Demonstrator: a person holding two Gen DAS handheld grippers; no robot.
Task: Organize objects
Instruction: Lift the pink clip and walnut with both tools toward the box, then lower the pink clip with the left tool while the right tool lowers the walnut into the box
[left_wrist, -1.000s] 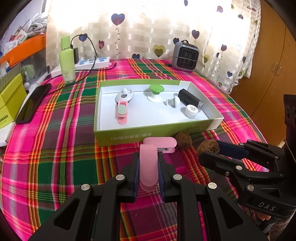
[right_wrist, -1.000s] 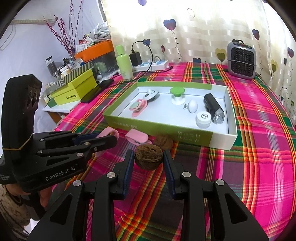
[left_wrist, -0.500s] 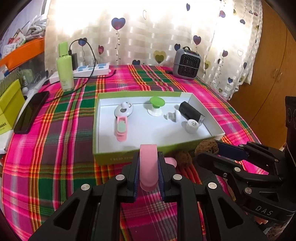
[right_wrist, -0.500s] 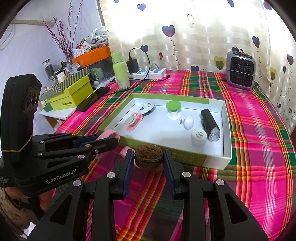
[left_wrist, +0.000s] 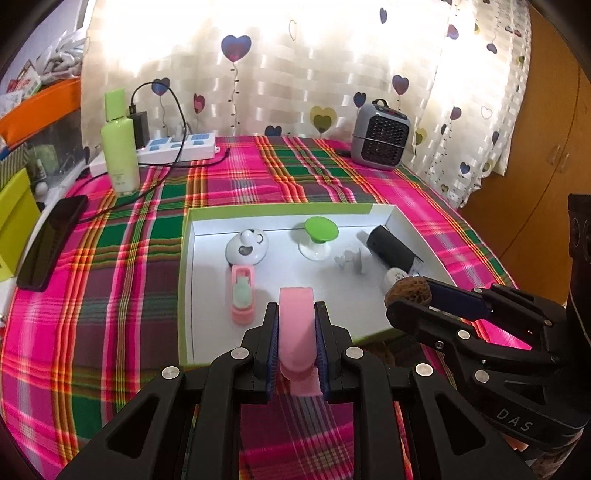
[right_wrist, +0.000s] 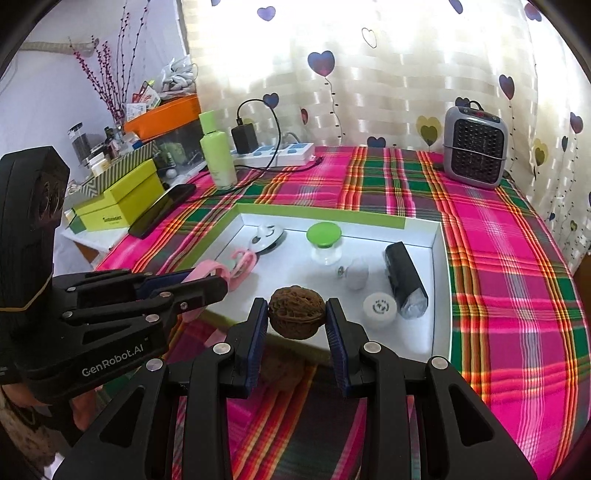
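The box lies on the plaid surface. The left gripper has its jaws closed on a pink clip above the box's near edge. The right gripper grips a walnut over the box.

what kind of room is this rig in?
Probably a home room, maybe a bedroom: heart-print curtains, a plaid cloth over the work surface, a small heater and a wooden wardrobe at the side.
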